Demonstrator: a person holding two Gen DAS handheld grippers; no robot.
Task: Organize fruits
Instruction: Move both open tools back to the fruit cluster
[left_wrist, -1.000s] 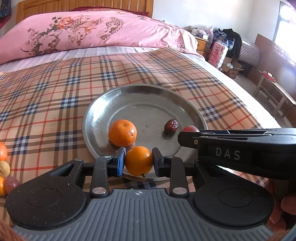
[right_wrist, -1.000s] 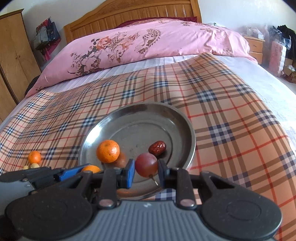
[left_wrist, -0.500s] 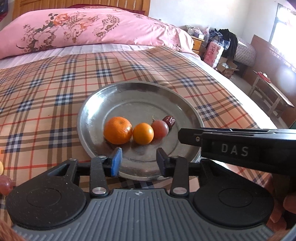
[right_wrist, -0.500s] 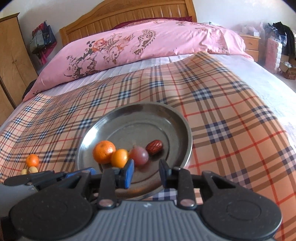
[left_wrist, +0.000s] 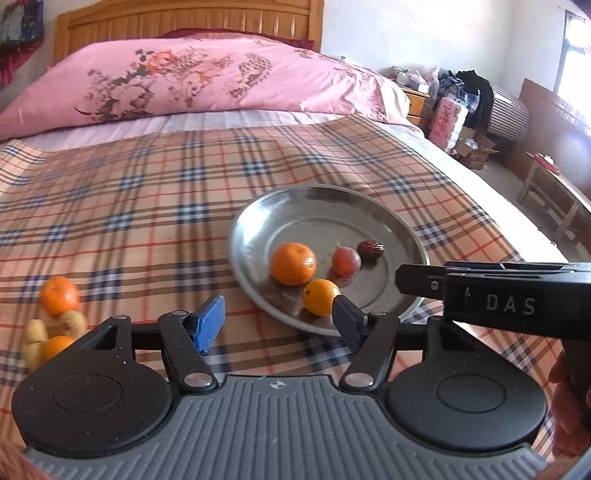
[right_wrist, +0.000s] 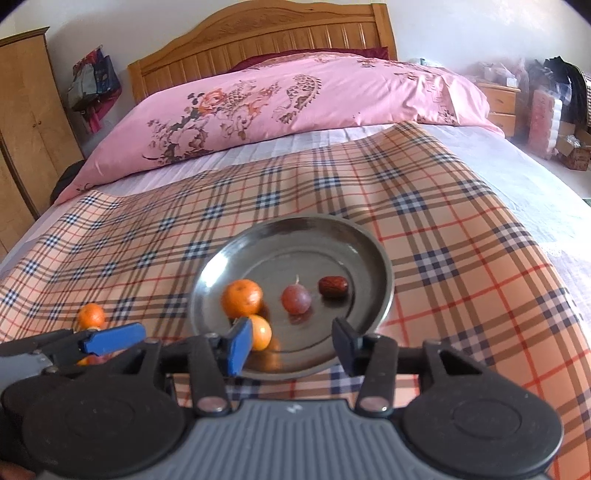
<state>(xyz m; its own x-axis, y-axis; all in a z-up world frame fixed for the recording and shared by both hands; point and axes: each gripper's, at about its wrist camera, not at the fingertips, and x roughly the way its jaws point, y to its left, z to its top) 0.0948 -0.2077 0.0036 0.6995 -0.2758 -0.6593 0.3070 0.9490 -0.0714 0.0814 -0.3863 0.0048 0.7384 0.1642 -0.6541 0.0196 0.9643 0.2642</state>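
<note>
Item: metal plate (left_wrist: 402, 221), on the plaid cloth (left_wrist: 147, 206) of the bed. Contents: large mandarin (left_wrist: 293, 263), small orange (left_wrist: 320, 297) near the front rim, reddish grape-like fruit (left_wrist: 346, 261), dark jujube (left_wrist: 371, 250).

Item: loose fruit (left_wrist: 55, 314), a cluster on the cloth well left of the plate; one mandarin (right_wrist: 91, 316) visible from the right-hand view.

Left tongs (left_wrist: 275, 321): jaws have just been opening, now wide apart, nothing between them.

Right tongs (right_wrist: 288, 341): jaws have just been opening, now moderately apart, empty; the small orange (right_wrist: 260, 332) sits just beyond the blue pad (right_wrist: 238, 345).

Handling note: the step looks like a release and pull-away. Best to clear the rim before swinging left, so the round fruit is not nudged.
</note>
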